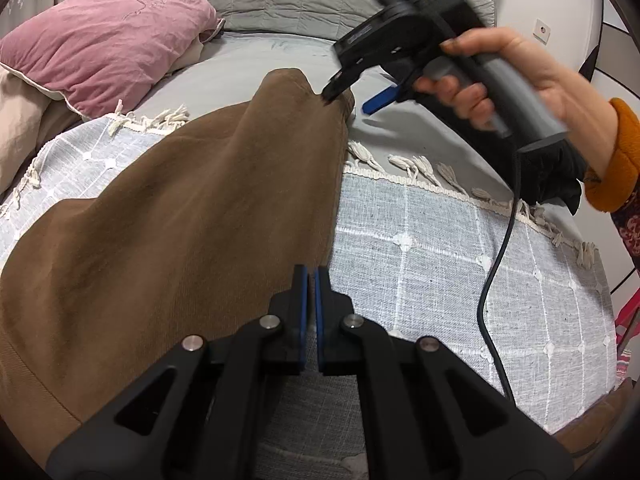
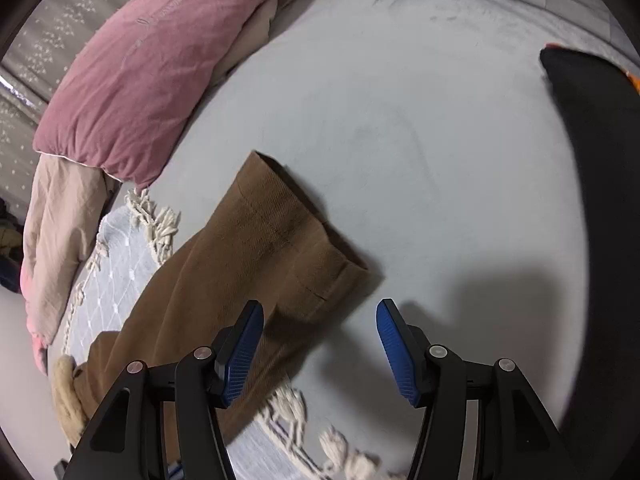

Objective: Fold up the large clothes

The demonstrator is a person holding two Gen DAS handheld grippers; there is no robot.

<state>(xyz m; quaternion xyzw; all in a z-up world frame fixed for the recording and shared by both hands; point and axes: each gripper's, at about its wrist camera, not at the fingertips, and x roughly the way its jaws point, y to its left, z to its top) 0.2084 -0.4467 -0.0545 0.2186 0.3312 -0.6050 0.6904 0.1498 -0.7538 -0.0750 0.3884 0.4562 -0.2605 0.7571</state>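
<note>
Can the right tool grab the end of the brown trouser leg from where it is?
Probably yes. The right tool is open just above the hem of the brown trouser leg, which lies flat on the grey bed sheet. Nothing sits between them; the pink pillow is well off to the side.

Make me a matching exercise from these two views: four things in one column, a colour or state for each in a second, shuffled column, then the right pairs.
1. pillow
2. trousers
3. left gripper
4. right gripper

A. jaws open, nothing between them
B. brown, lying on the bed
C. pink
D. jaws shut, nothing between them

Pairs: 1-C, 2-B, 3-D, 4-A
</note>
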